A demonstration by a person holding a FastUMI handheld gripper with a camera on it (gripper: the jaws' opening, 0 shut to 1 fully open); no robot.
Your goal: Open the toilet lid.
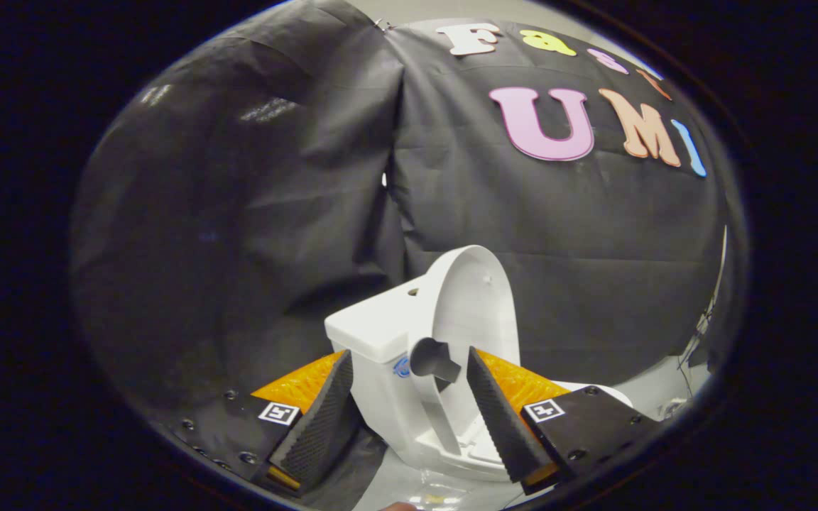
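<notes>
Black cloth walls the booth behind a pale counter [657,387]; the white toilet's [380,355] lid [473,305] stands upright beyond my open, empty fingers [409,404].

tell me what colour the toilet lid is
White; the raised toilet lid shows best in the gripper view, beyond the open gripper.

Your gripper [405,369] is held with its two fingers spread wide apart, pressing on nothing. Each finger [324,415] narrows from a broad base to a pointed tip, with its ribbed pad turned inward to face the other across the gap. The two tips sit level with one another. The whole tool is rolled a little, so the right finger's base hangs slightly lower than the left one's.
</notes>
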